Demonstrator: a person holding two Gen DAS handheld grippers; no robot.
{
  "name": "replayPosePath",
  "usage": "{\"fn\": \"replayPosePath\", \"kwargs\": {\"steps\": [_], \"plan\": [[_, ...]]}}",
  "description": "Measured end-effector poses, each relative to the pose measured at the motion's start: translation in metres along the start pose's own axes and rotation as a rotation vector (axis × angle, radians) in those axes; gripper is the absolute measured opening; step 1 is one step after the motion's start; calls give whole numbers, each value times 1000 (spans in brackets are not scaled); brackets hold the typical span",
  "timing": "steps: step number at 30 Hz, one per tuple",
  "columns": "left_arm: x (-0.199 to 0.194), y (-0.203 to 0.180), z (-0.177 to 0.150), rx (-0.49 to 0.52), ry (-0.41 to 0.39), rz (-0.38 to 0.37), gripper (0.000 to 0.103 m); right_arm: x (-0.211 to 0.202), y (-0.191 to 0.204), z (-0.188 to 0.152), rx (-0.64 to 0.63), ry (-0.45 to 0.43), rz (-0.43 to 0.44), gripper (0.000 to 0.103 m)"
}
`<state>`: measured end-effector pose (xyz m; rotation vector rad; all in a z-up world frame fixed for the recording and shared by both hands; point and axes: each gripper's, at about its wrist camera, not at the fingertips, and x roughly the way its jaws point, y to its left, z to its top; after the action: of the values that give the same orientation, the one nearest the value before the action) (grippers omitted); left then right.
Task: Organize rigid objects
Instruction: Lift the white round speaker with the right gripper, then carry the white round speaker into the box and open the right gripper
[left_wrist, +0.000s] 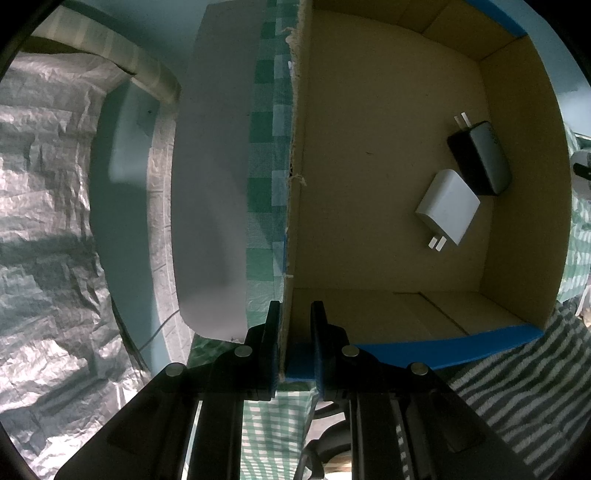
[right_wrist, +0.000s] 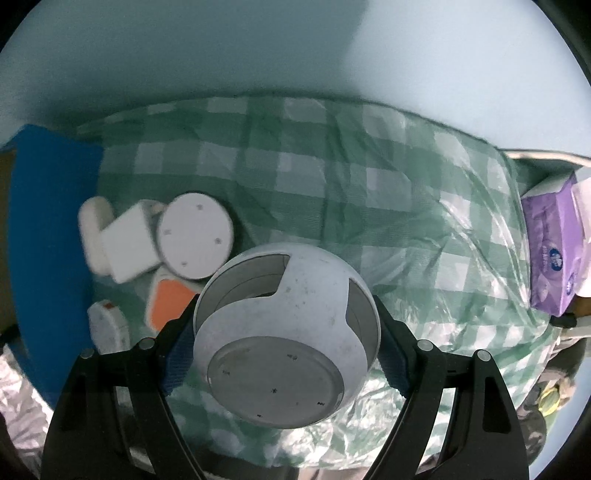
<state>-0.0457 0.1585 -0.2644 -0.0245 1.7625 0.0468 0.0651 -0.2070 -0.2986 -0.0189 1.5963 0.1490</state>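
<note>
In the left wrist view my left gripper (left_wrist: 293, 332) is shut on the near left wall of an open cardboard box (left_wrist: 295, 206) with blue outer sides. Inside the box lie a white charger (left_wrist: 448, 206) and a black charger (left_wrist: 480, 162). In the right wrist view my right gripper (right_wrist: 286, 339) is shut on a round grey-white speaker-like device (right_wrist: 295, 332), held above the green checked cloth (right_wrist: 351, 184). Left of it lie a white round disc (right_wrist: 195, 236), a white cube charger (right_wrist: 127, 245), an orange-faced item (right_wrist: 168, 302) and other small white pieces.
The box's blue side (right_wrist: 48, 240) shows at the left of the right wrist view. A purple tissue pack (right_wrist: 554, 251) sits at the right edge of the cloth. A white panel (left_wrist: 210, 184) and crinkled silver sheeting (left_wrist: 44, 221) lie left of the box. A striped cloth (left_wrist: 524, 376) is at lower right.
</note>
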Motion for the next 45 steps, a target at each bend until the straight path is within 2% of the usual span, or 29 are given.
{"fn": "replayPosePath", "kwargs": {"steps": [13,21,34,45], "plan": [[0,-1,1,1,0,1,15,-68,36,-6,-101,-71,37,83],[-2,-3,1,6,-3,3,15,-101,86,2,-191,-112,63,83],[-2,1,2,-7,0,2,15,-104,180,2,-393,-120,96,83],[-1,2,2,-8,3,6,15,-82,244,11,-503,-77,89,83]]}}
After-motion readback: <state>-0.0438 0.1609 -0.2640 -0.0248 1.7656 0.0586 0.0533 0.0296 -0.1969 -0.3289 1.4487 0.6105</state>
